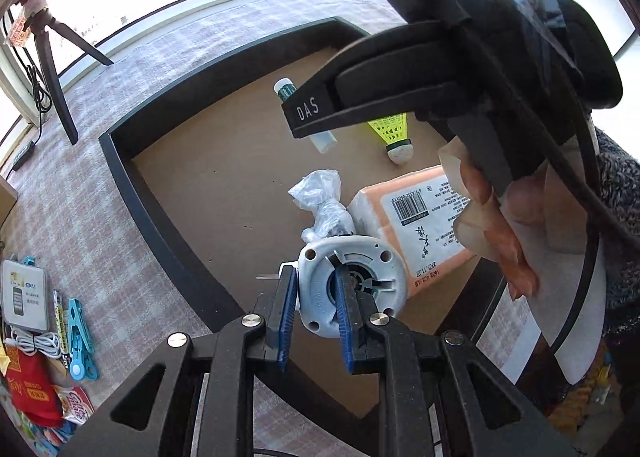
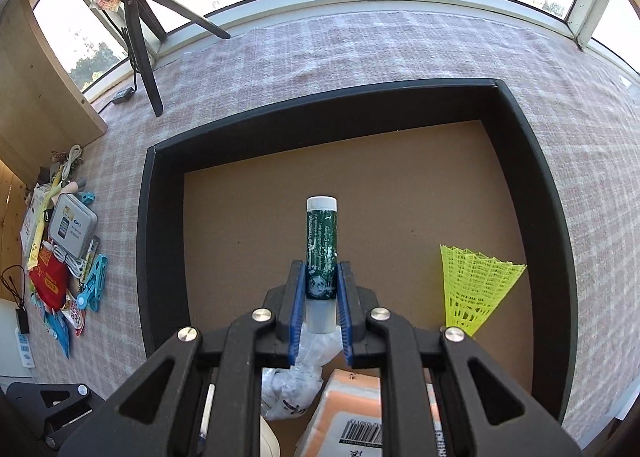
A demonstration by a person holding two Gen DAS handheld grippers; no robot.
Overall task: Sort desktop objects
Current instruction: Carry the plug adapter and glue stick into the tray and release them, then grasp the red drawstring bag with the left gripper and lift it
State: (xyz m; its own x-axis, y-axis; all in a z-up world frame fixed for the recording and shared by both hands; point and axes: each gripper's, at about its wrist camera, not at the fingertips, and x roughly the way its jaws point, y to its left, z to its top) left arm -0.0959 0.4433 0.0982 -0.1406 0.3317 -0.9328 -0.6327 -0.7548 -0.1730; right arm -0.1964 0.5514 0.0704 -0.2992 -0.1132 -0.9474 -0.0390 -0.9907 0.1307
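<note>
My left gripper is shut on the rim of a white round plastic base: one blue pad sits outside the rim and the other inside its centre hole. It hangs over a black-walled box with a brown floor. My right gripper is shut on a green lip balm tube with a white cap, held over the same box. In the left wrist view the right gripper's finger crosses in front of the tube, with a gloved hand behind it.
In the box lie a yellow shuttlecock, a crumpled clear bag and an orange tissue pack. Left of the box on the checked cloth are a tin, blue clips, a red packet and cables. A tripod stands at the back left.
</note>
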